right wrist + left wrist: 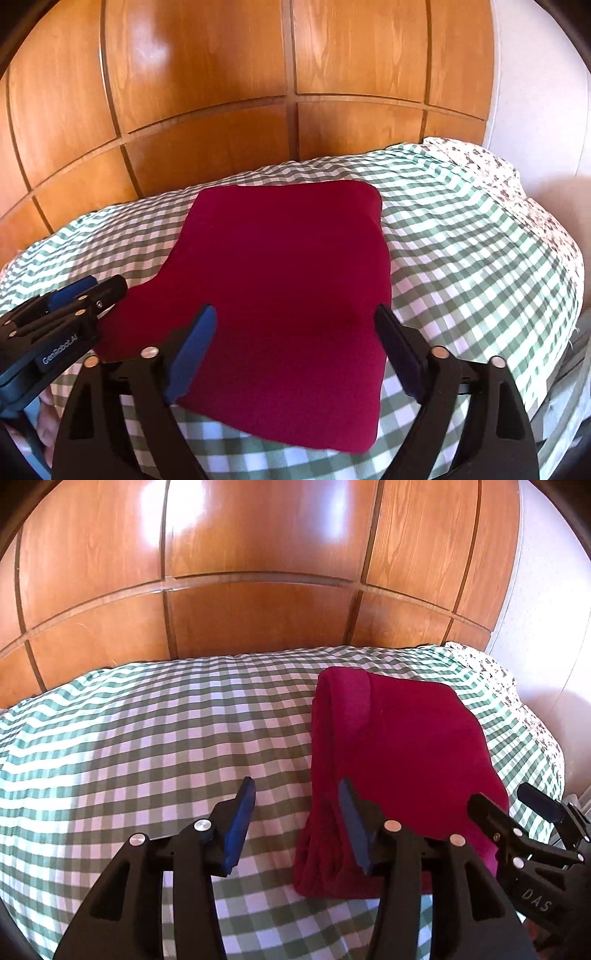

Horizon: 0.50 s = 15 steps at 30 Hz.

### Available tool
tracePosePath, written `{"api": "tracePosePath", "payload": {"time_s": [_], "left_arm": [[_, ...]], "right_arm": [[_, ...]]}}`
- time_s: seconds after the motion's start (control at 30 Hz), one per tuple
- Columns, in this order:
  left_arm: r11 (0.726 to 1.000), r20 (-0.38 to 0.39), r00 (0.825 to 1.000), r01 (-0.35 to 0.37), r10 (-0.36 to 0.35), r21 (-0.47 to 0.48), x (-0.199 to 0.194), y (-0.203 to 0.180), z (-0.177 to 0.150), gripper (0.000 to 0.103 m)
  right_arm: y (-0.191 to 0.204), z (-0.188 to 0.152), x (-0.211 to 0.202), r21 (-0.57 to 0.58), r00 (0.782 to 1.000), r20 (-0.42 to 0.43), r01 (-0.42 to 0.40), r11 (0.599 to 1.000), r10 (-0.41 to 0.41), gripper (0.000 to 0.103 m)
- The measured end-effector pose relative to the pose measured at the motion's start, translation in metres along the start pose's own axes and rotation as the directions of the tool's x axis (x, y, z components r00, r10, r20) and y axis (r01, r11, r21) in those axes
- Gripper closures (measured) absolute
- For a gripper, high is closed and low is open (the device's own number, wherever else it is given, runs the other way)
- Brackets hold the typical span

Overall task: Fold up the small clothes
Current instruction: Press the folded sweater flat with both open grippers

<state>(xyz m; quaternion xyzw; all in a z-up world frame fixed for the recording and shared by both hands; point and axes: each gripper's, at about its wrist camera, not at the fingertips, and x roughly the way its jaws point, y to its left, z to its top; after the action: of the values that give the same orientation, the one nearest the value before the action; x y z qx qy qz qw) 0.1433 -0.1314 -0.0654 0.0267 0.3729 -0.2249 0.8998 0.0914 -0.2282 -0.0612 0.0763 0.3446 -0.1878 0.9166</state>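
Left wrist view: left gripper (pixel 297 821) spread, nothing pinched, above left edge of folded crimson garment (pixel 399 760) lying on green-checked bedcover (pixel 147 731); right gripper (pixel 511 805) at lower right. Right wrist view: right gripper (pixel 295 345) spread wide, empty, over garment's near end; left gripper (pixel 90 286) at left, wood panelling (pixel 221 92) behind.

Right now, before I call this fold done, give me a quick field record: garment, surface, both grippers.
garment: dark red garment, folded into a flat rectangle, lying free
surface: green-and-white checked bedcover, wooden panelled wall behind
left gripper: open, nothing pinched; one finger is over the garment's edge
right gripper: open wide over the garment's near end, not gripping
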Motion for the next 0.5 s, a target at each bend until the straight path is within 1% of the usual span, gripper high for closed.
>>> {"api": "tracePosePath", "payload": {"time_s": [0.1, 0.23, 0.27, 0.33, 0.4, 0.5], "left_arm": [[1.000, 0.010, 1.000, -0.012, 0.012, -0.001, -0.008, 0.002, -0.004, 0.053], [1.000, 0.028, 0.999, -0.028, 0.028, -0.006, -0.020, 0.003, -0.009, 0.048], [0.999, 0.035, 0.999, -0.033, 0.033, -0.004, -0.023, 0.003, -0.010, 0.046], [0.999, 0.049, 0.998, -0.048, 0.048, -0.003, -0.029, 0.003, -0.013, 0.037], [0.998, 0.059, 0.997, -0.054, 0.055, -0.013, -0.035, 0.006, -0.016, 0.030], [0.998, 0.062, 0.996, -0.062, 0.064, -0.031, -0.043, 0.010, -0.021, 0.026]], "right_arm": [[0.003, -0.007, -0.007, 0.015, 1.000, 0.002, 0.012, 1.000, -0.012, 0.015], [0.002, -0.016, -0.015, 0.041, 0.999, 0.004, 0.041, 0.998, -0.041, 0.015], [0.001, -0.018, -0.018, 0.049, 0.999, 0.006, 0.051, 0.997, -0.051, 0.011], [0.000, -0.021, -0.024, 0.060, 0.998, 0.016, 0.062, 0.996, -0.063, 0.010], [-0.001, -0.024, -0.031, 0.064, 0.995, 0.032, 0.095, 0.993, -0.098, 0.010], [-0.002, -0.026, -0.038, 0.077, 0.990, 0.051, 0.126, 0.989, -0.130, 0.006]]}}
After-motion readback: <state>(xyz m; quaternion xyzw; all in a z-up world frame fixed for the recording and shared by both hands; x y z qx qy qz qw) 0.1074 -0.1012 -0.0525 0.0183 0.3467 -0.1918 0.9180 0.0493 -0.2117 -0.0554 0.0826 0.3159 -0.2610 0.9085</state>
